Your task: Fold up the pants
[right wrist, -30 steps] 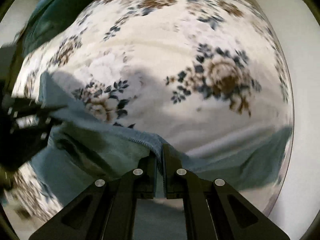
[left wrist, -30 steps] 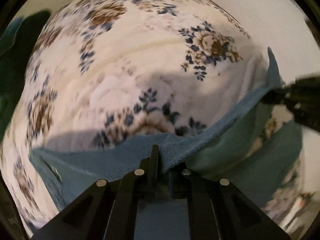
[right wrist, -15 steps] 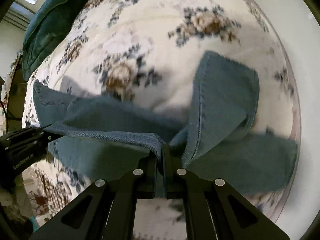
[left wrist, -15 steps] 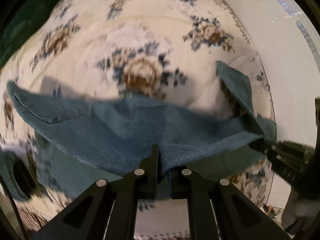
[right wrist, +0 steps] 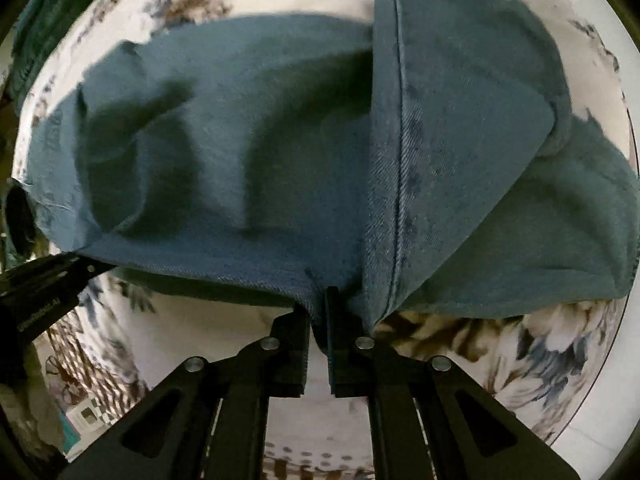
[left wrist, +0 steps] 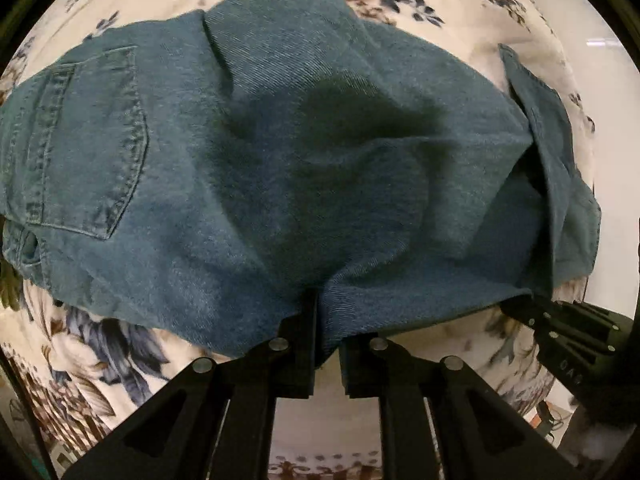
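Denim pants [left wrist: 280,168] hiding most of the floral bedspread [left wrist: 100,348], edge pinched in both near-closed tools [left wrist: 328,320] [right wrist: 318,308].

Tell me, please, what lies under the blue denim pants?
Under the pants lies a floral bedspread, cream with blue and brown flowers, visible around the denim edges. The part directly beneath is covered, so anything there cannot be seen.

Pants [left wrist: 280,152] on bedspread [left wrist: 100,352]; pocket [left wrist: 88,140] left, leg [right wrist: 452,128] folded over right.
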{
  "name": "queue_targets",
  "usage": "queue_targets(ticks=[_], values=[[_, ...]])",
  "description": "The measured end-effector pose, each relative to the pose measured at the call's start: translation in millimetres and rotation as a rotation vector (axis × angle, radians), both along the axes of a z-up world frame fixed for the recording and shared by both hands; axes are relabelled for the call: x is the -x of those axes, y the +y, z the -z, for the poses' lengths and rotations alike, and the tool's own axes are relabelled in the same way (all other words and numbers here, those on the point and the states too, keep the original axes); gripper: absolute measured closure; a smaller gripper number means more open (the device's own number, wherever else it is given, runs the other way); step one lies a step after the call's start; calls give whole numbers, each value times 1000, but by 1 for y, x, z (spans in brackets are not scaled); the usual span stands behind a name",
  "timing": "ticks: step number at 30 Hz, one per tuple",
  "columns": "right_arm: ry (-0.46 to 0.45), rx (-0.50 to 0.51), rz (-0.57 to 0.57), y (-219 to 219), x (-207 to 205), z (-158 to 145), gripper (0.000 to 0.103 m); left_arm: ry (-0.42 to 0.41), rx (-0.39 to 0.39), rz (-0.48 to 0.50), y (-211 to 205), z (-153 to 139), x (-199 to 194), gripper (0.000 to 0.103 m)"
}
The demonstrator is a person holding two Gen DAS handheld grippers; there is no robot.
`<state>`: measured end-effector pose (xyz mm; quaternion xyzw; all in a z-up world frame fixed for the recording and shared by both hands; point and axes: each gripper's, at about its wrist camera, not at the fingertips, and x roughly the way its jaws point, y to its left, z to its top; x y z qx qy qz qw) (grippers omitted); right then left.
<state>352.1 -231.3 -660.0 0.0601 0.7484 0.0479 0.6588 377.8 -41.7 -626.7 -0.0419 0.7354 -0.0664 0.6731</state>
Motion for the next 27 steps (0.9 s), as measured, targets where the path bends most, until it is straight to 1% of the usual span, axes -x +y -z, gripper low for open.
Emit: queue_targets(ticks=[3,5,8,9,10,11,12,13,14,15,16,17,19,20,22,23,24,25,26,27], values=[[26,-8,-17,2,-1,-6,89,-39,-5,-32,-1,-20,2,93],[9,-6,-28,3,-1,-25,87,-82,-20,-28,-2,-37,5,91],[-22,-4,-55,5,-3,-54,84,-116,-20,-47,2,-56,8,84],[-30,-6,-59,5,-4,-61,84,-132,-19,-55,4,-62,10,80],[-38,-22,-57,3,-5,-70,84,-147,-24,-64,7,-68,12,73],[-40,-37,-50,3,-9,-77,84,-161,-29,-75,9,-73,14,69],[-38,-53,-45,1,-10,-82,83,-178,-36,-92,13,-79,15,55],[-34,-68,-38,-3,-14,-86,81,-186,-44,-105,17,-81,16,34],[-28,-82,-21,-6,-16,-90,77,-199,-50,-124,24,-85,17,24],[-16,-99,-7,-10,-19,-93,53,-215,-49,-134,28,-87,16,17],[1,-125,-2,-15,-20,-97,12,-219,-61,-144,34,-89,19,17],[16,-153,-4,-16,-19,-99,0,-215,-65,-155,38,-85,17,17],[24,-132,-7,-22,-15,-103,0,-214,-74,-175,47,-84,20,17],[17,-102,-1,-26,-14,-105,0,-212,-92,-175,49,-81,20,17],[-8,-33,19,-33,-17,-105,0,-223,-158,-181,52,-77,19,17],[-31,34,36,-37,-26,-103,0,-236,-196,-184,55,-75,17,17],[-50,68,38,-39,-35,-100,0,-251,-231,-188,58,-72,15,17],[-92,114,44,-39,-50,-94,1,-272,-284,-198,62,-68,11,17],[-131,163,47,-37,-66,-87,2,-282,-314,-200,64,-64,8,17],[-152,197,42,-34,-78,-80,4,-292,-345,-203,67,-59,3,17]])
